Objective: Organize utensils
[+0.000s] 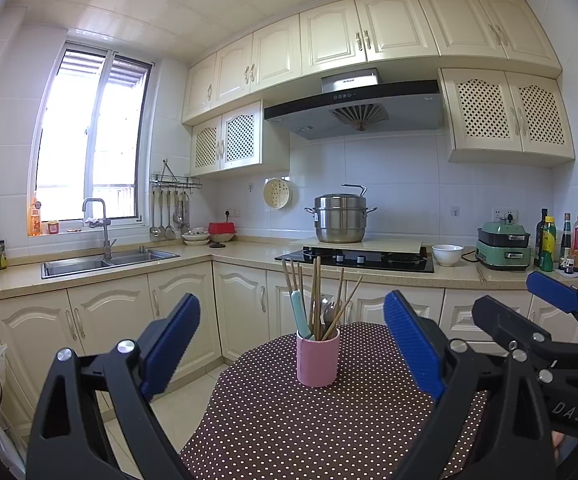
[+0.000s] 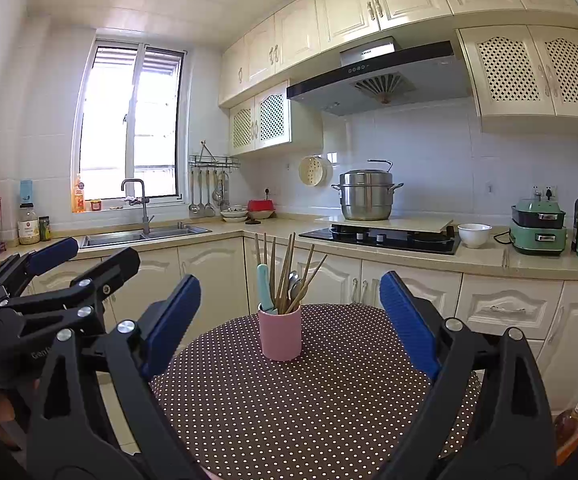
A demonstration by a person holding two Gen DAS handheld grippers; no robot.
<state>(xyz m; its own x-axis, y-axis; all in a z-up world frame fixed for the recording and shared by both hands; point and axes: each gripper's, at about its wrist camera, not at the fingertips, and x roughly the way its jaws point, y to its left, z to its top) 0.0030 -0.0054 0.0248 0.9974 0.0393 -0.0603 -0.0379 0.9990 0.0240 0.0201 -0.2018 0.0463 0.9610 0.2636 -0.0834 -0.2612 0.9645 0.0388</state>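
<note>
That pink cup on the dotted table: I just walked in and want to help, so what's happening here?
A person holds a two-finger gripper in each hand. The left gripper and right gripper are both open, empty and aimed at the pink cup from a distance. Chopsticks, spoons and a light-blue-handled utensil stand upright inside it. Nothing lies loose on the polka-dot tablecloth.

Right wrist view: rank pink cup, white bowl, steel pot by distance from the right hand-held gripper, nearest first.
From the right hand-held gripper:
1. Pink cup, straight ahead on the dotted tablecloth, between the open fingers.
2. White bowl, on the counter ahead-right, beside the stove.
3. Steel pot, farther back, on a board over the stove, near the wall.
</note>
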